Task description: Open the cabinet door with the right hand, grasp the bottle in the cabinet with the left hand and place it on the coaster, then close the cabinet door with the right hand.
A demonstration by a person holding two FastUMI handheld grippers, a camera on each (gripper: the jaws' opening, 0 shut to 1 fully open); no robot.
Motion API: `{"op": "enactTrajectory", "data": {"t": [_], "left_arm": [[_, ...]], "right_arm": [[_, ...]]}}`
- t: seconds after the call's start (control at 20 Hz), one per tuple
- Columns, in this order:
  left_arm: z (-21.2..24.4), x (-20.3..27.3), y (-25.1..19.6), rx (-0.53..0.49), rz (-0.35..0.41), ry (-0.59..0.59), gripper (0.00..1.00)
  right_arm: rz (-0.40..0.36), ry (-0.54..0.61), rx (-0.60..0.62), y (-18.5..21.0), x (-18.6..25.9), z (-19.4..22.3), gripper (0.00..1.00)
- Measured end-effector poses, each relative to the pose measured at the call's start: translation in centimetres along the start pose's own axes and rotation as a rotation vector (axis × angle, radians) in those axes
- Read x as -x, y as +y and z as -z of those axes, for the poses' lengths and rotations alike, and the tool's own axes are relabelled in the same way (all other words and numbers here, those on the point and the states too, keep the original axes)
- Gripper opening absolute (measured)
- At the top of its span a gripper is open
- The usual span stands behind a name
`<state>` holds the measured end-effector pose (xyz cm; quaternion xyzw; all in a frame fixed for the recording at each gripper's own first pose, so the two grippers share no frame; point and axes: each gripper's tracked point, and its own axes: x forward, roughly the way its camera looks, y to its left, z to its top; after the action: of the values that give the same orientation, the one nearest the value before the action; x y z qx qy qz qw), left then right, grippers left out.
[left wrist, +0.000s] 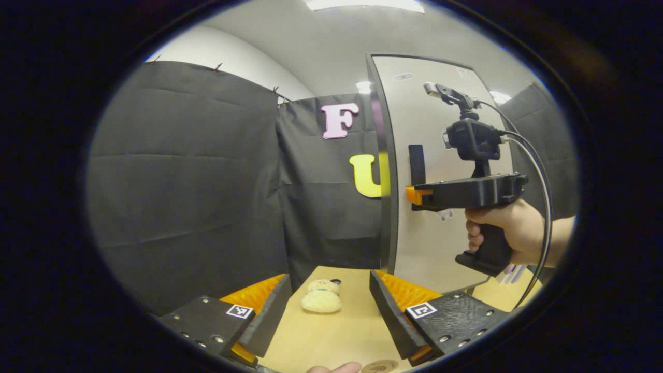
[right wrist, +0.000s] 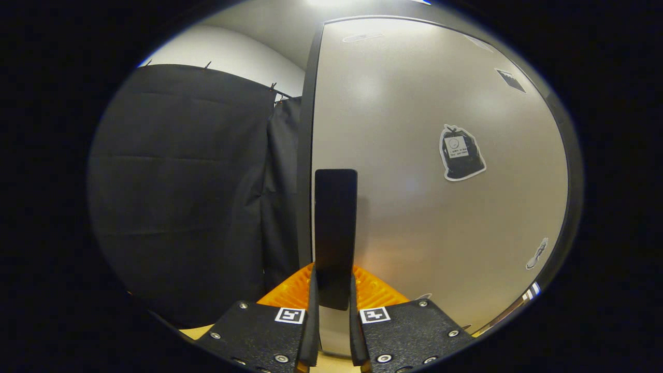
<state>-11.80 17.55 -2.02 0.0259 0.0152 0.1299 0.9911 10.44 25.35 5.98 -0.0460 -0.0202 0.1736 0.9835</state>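
In the right gripper view, the right tool (right wrist: 331,311) is clamped on the dark vertical handle (right wrist: 335,233) of the pale cabinet door (right wrist: 414,155), both fingers pressed against its lower end. The left gripper view shows the same tool from the side, held by a hand (left wrist: 510,233) with its tip at the handle near the door's edge. The left tool (left wrist: 326,316) hangs open and empty over the wooden tabletop (left wrist: 336,336), where a small plush toy (left wrist: 321,296) lies between its fingers. A round coaster (left wrist: 379,367) sits at the near edge. The bottle is hidden behind the door.
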Motion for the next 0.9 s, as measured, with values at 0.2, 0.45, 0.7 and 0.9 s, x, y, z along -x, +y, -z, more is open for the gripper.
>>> {"op": "enactTrajectory", "data": {"t": [0.2, 0.45, 0.7, 0.9], "left_arm": [[-0.9, -0.4, 0.3, 0.008, 0.024, -0.025, 0.91], [-0.9, -1.3, 1.3, -0.002, 0.044, -0.028, 0.91], [-0.8, -2.1, 1.9, 0.041, 0.078, -0.009, 0.93], [-0.7, -3.4, 1.3, 0.034, 0.097, 0.007, 0.91]], "right_arm": [[-0.010, 0.004, -0.005, -0.1, 0.2, 0.3, 0.24], [-0.029, 0.001, 0.011, 0.2, 1.8, 0.2, 0.24], [-0.037, -0.004, 0.004, 0.4, 3.6, 0.3, 0.25], [-0.057, -0.008, -0.004, 0.2, 5.0, 0.5, 0.25]]}}
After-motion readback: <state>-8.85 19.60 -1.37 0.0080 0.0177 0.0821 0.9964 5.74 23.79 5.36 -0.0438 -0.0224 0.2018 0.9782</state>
